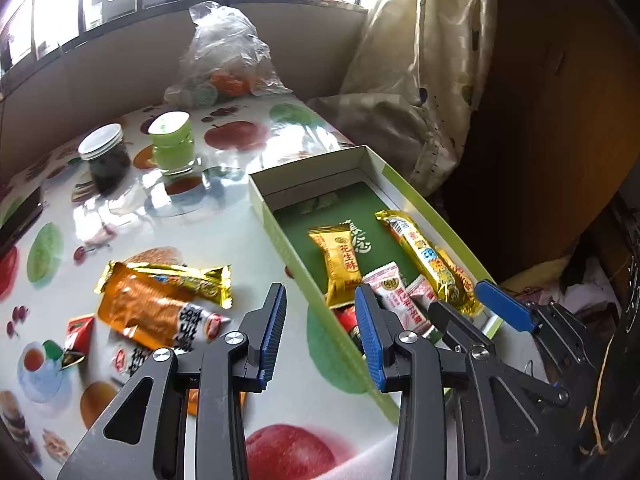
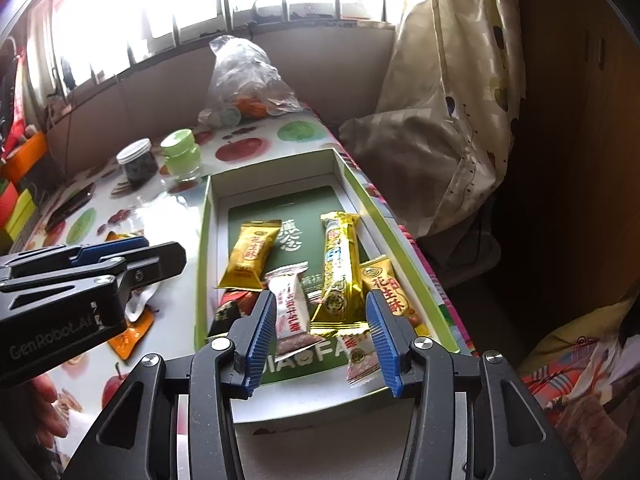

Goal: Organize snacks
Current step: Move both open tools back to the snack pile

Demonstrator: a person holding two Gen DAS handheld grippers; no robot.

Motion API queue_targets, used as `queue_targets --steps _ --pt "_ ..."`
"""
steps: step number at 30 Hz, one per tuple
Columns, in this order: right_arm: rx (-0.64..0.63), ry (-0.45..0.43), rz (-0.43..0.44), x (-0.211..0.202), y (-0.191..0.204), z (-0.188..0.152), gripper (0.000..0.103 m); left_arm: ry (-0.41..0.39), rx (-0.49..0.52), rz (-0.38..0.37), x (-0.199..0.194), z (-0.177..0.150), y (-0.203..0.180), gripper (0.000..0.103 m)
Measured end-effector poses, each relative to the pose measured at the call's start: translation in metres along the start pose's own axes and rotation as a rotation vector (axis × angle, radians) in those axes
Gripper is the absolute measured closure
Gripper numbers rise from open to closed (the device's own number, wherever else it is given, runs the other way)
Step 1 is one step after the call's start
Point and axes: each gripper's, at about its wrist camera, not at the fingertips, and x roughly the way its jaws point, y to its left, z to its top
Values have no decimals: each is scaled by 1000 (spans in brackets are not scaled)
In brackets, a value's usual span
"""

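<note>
Fruit-print table: green-rimmed box right; orange snack packet near left; two jars and plastic bag far.

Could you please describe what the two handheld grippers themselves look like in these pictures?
Both the left gripper and right gripper have black angular linkage arms with triangular cut-outs and silver round pivot pins. Their fingers carry blue ribbed pads. Seen from the right wrist, the left gripper's black body bears pale lettering along its side.

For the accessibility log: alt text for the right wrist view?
The open right gripper hovers, holding nothing, over a green-rimmed box of gold and white snack packets on a fruit-print table; the left gripper is at left.
</note>
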Motion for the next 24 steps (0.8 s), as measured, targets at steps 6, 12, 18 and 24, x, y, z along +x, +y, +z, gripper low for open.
queue_targets --steps 6,12,18,24 --pt "-10 -19 17 -11 10 -3 57 -23 -4 27 -15 -8 8 66" --pt "-24 -29 45 -16 22 -5 56 -29 -21 48 -25 -18 18 66" --pt "-47 -27 84 -19 35 -8 56 -29 -62 75 -34 -31 38 66" --pt "-77 -31 127 -18 52 -7 56 -50 -135 115 -49 -43 67 66"
